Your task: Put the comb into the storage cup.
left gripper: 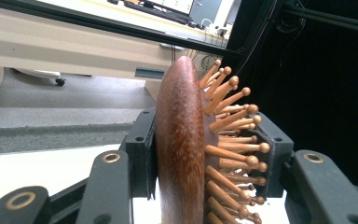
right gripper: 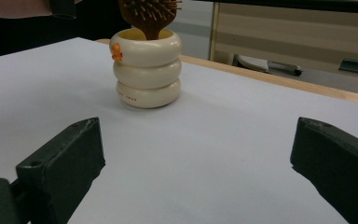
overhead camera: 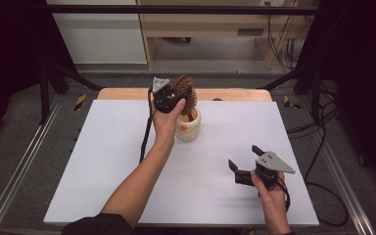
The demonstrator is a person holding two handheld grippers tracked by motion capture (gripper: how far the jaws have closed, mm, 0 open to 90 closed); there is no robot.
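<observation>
Brush in the cup, but I have not let go yet.

The wooden hairbrush (overhead camera: pixel 185 93) stands with its handle down in the round cream cup (overhead camera: pixel 188 125) at the far middle of the desk (overhead camera: pixel 103 161). My left claw (overhead camera: pixel 176 98) is pinching the brush head, one jaw on its smooth back and one on the pins. I think the putting-in is nearly done; what is left is to open up and pull away. My right claw (overhead camera: pixel 245 159) waits at the near right, spread wide, holding nothing.
</observation>
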